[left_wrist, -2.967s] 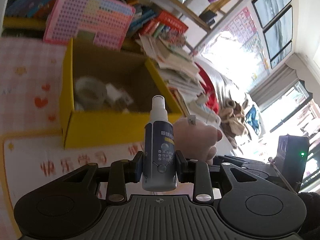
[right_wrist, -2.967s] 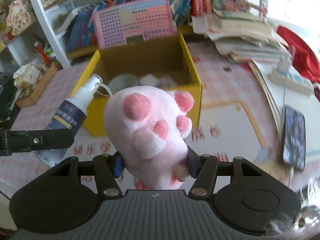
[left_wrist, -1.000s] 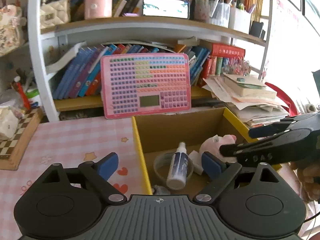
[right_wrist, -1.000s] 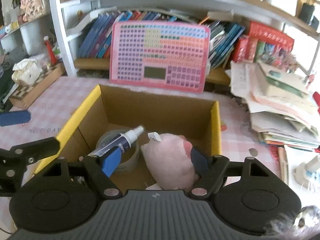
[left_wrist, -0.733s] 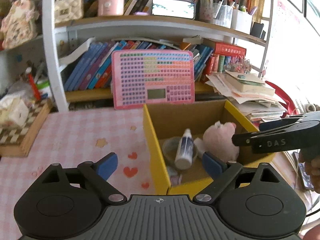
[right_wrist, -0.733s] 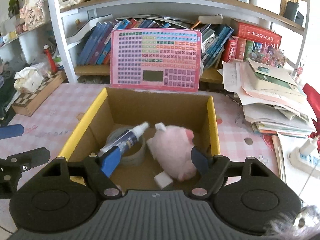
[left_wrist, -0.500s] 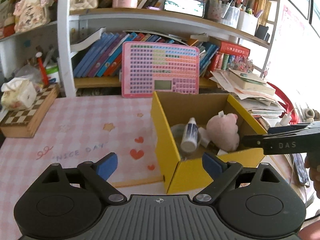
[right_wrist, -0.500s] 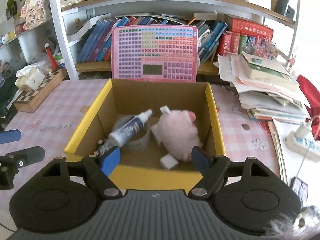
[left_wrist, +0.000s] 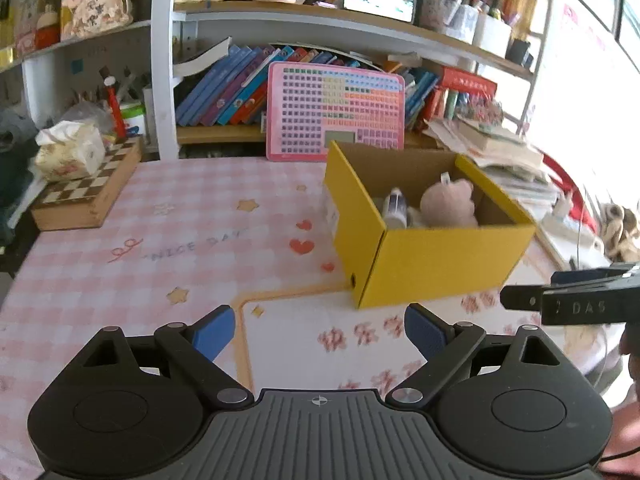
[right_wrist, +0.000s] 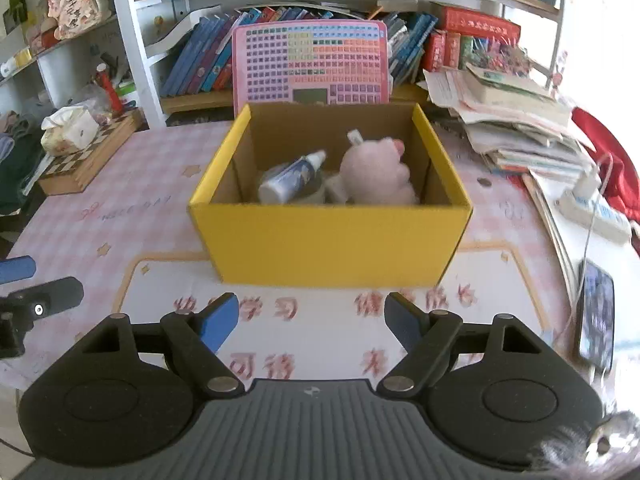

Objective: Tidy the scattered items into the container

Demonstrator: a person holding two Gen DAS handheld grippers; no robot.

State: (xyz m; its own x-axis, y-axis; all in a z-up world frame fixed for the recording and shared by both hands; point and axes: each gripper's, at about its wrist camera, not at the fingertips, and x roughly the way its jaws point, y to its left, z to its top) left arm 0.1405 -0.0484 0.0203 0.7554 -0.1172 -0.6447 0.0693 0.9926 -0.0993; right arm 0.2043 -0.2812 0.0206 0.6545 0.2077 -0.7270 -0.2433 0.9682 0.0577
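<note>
Your table [right_wrist: 152, 184] looks bare around the yellow box [right_wrist: 332, 240], so scan it for strays before you stop. The plush toy [right_wrist: 376, 176] and spray bottle [right_wrist: 290, 178] already lie inside the box. Keep your left gripper [left_wrist: 318, 334] spread and empty; your right gripper [right_wrist: 312, 322] holds nothing, jaws spread.
</note>
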